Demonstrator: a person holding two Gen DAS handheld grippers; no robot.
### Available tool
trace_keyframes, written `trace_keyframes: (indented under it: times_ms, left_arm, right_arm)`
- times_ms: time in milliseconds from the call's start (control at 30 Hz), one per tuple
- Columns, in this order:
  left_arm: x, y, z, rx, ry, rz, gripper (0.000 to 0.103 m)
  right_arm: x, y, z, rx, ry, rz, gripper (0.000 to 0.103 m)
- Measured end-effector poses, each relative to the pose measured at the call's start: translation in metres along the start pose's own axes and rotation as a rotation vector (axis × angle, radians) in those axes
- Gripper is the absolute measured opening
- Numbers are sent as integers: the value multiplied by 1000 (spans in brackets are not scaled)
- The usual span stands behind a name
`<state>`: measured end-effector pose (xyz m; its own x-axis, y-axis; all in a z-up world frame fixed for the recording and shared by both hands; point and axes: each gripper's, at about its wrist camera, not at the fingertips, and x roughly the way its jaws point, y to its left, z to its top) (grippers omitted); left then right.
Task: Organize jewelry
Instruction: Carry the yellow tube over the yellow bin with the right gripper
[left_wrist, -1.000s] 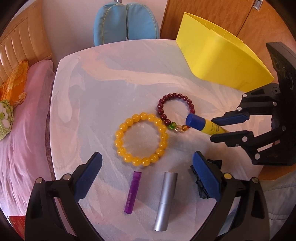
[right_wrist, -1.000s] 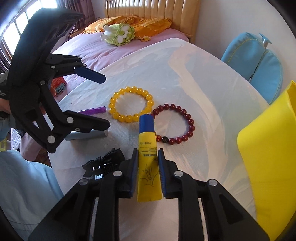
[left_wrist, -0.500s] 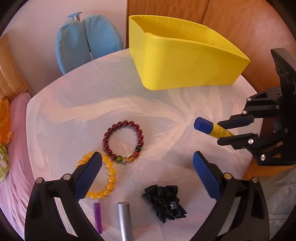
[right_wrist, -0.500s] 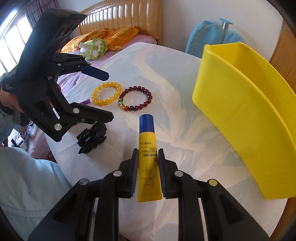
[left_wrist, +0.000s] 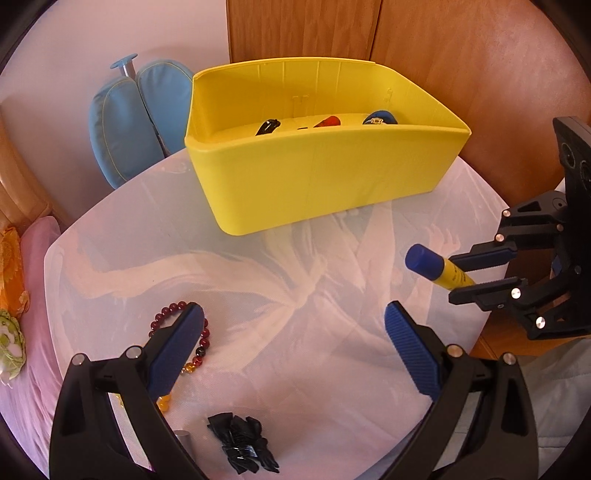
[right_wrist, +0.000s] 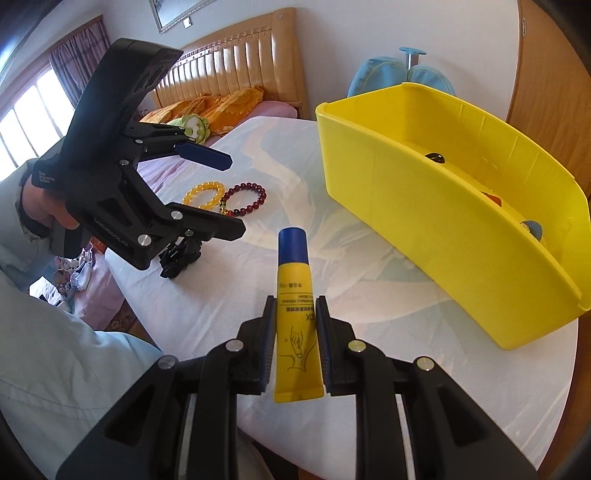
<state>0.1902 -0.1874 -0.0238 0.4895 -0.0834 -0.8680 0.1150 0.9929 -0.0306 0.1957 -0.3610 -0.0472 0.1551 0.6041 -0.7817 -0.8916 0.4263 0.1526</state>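
Observation:
My right gripper (right_wrist: 295, 306) is shut on a yellow tube with a blue cap (right_wrist: 293, 266), held above the white table, cap pointing away. The left wrist view shows that gripper (left_wrist: 453, 277) and the tube (left_wrist: 436, 267) at the right. My left gripper (left_wrist: 295, 347) is open with nothing between its blue pads; it hangs at the left (right_wrist: 234, 195). Under it lie a dark red bead bracelet (right_wrist: 243, 184) (left_wrist: 166, 310) and a yellow bead bracelet (right_wrist: 205, 184). A yellow bin (left_wrist: 314, 184) (right_wrist: 424, 206) stands at the far side, with a few small items inside.
A black hair clip (left_wrist: 242, 443) (right_wrist: 181, 256) and the top of a silver tube (left_wrist: 183, 437) lie near the table's front edge. A blue chair (left_wrist: 129, 118) stands behind the table, a bed (left_wrist: 22, 295) at the left, a wooden wardrobe (left_wrist: 443, 55) behind the bin.
Both grippers have swung away from the bracelets toward the yellow bin and risen a little. The tube stays in the right gripper. The bin's inside has come into view.

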Motion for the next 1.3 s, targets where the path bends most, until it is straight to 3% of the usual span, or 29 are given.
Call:
trace_keyframes:
  times_ms: [233, 400, 700, 900, 1000, 1100, 1200, 1300]
  left_arm:
    - [-13, -29, 6, -47, -28, 37, 96]
    - [-20, -36, 22, -29, -38, 54, 96]
    - [-9, -34, 96, 113, -67, 42, 96]
    - [15, -26, 159, 173, -73, -32, 96]
    - [37, -20, 189, 200, -42, -59, 96]
    - [67, -12, 215, 211, 17, -87, 96]
    - [101, -7, 225, 216, 118, -122, 96]
    - [122, -9, 223, 242, 172, -89, 96]
  right_arm:
    - [-33, -22, -11, -60, -59, 44, 23]
    - [-51, -34, -5, -81, -99, 54, 23]
    - [-71, -73, 36, -61, -179, 7, 23]
    - [-65, -114, 70, -13, -183, -60, 23]
    - [-48, -141, 91, 34, -138, -94, 23]
    - [-19, -169, 110, 78, -34, -117, 23]
    - [15, -194, 119, 123, 83, -123, 23]
    - [42, -209, 124, 164, 170, -109, 23]
